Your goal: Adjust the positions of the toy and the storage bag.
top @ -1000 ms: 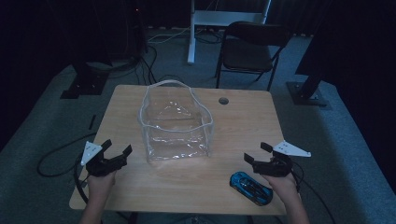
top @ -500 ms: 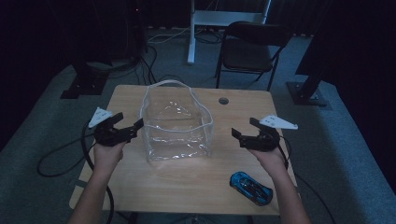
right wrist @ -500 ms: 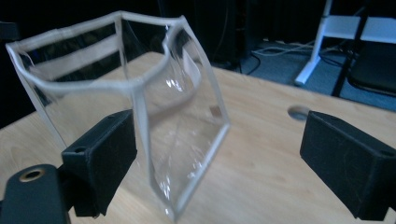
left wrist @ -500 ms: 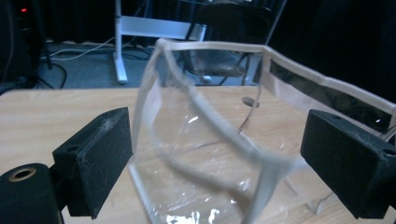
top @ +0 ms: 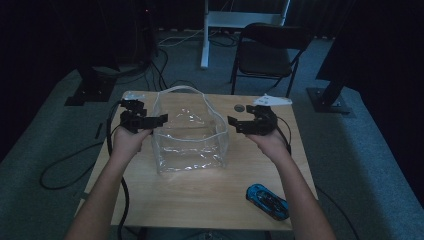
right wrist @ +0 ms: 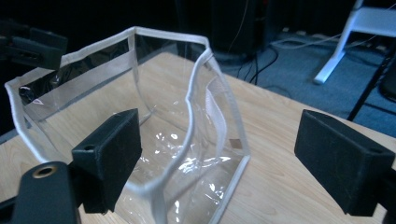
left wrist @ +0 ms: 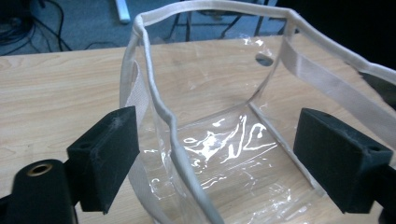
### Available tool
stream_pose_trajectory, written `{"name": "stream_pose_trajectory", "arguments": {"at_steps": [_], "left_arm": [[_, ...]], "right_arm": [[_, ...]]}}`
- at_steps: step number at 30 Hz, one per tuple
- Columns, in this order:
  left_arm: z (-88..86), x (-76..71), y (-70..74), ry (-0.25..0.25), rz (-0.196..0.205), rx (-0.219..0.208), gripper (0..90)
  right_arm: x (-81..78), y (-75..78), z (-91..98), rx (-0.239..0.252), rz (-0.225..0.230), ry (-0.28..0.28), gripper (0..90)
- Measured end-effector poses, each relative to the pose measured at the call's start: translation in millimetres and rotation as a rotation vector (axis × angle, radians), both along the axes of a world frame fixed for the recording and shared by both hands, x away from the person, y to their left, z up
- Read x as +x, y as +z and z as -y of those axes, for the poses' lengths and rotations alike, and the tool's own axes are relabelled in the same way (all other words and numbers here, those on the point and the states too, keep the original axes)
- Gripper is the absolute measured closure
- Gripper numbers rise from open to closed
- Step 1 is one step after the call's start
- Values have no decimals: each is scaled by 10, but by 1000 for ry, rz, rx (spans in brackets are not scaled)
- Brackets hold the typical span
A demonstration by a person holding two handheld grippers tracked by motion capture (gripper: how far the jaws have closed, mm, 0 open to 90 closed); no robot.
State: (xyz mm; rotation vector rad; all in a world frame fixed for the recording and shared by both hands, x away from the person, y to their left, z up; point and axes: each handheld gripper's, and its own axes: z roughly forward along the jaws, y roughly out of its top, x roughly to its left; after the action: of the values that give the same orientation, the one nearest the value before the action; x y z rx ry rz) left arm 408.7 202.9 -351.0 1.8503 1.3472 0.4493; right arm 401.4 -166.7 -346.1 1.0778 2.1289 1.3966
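Your bench (top: 200, 200) carries the bag (top: 190, 132) upright at its middle. Your left tool (top: 159, 120) sits just beside the bag's left wall, your right tool (top: 235, 122) just beside its right wall. A toy car (top: 267, 200) lies at the near right corner. Behind the bench stands a chair (top: 265, 52).

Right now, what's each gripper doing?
Left gripper: open, straddling the clear bag's left rim, holding nothing.
Right gripper: open at its right rim, empty.
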Motion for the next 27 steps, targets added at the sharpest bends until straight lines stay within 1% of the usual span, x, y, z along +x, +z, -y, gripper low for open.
{"name": "stream_pose_trajectory", "arguments": {"at_steps": [1, 2, 3, 4, 5, 6, 7, 8, 9, 10, 11, 12, 13, 15, 16, 17, 18, 19, 20, 21, 22, 23, 24, 27], "left_arm": [[10, 28, -2, 3, -17, 7, 155], [27, 50, -5, 4, -31, 18, 155], [44, 61, -6, 2, -37, 33, 177], [58, 71, -9, 5, -44, 42, 247], [76, 87, -14, 4, -60, 45, 267], [88, 94, -18, 2, -70, 40, 268], [107, 104, -22, -5, -83, 47, 271], [125, 113, -27, 0, -88, 57, 308], [135, 125, -32, 0, -97, 66, 338], [146, 135, -37, 1, -106, 68, 340], [153, 144, -39, -1, -112, 79, 376], [170, 152, -41, 5, -118, 88, 414], [180, 156, -41, 6, -122, 92, 421], [190, 162, -42, 2, -128, 101, 491], [195, 163, -46, 6, -132, 114, 543], [194, 163, -48, 11, -136, 115, 589], [194, 157, -45, 21, -130, 118, 630], [204, 146, -37, 32, -122, 135, 704], [211, 132, -29, 39, -108, 149, 760], [220, 122, -23, 49, -107, 164, 814], [223, 112, -18, 55, -101, 181, 830], [219, 105, -15, 61, -97, 188, 836], [203, 99, -10, 65, -95, 187, 841], [157, 83, 1, 69, -81, 162, 845]], "right_arm": [[34, 6, -43, -12, -2, 7, 152], [70, 11, -89, -28, -14, 13, 152], [103, 11, -135, -42, -24, 11, 160], [141, 6, -178, -54, -34, 13, 173], [165, -1, -209, -63, -40, 16, 174], [206, -15, -261, -79, -50, 20, 182], [228, -25, -292, -88, -59, 24, 201], [266, -47, -347, -106, -72, 25, 204], [302, -67, -389, -126, -83, 24, 234], [329, -86, -433, -136, -98, 27, 268], [360, -105, -476, -151, -112, 31, 287], [377, -119, -510, -160, -122, 33, 342], [409, -146, -563, -184, -142, 40, 372], [441, -189, -636, -223, -163, 46, 466], [452, -186, -644, -208, -170, 41, 553], [447, -177, -651, -212, -158, 16, 642], [446, -176, -659, -229, -160, 2, 709], [451, -183, -658, -248, -166, -11, 791], [446, -189, -649, -256, -164, -28, 845], [442, -189, -627, -251, -161, -41, 863], [439, -186, -605, -246, -169, -59, 870], [444, -187, -574, -241, -178, -69, 871], [444, -187, -542, -228, -180, -72, 872], [425, -179, -443, -201, -182, -80, 872]]}}
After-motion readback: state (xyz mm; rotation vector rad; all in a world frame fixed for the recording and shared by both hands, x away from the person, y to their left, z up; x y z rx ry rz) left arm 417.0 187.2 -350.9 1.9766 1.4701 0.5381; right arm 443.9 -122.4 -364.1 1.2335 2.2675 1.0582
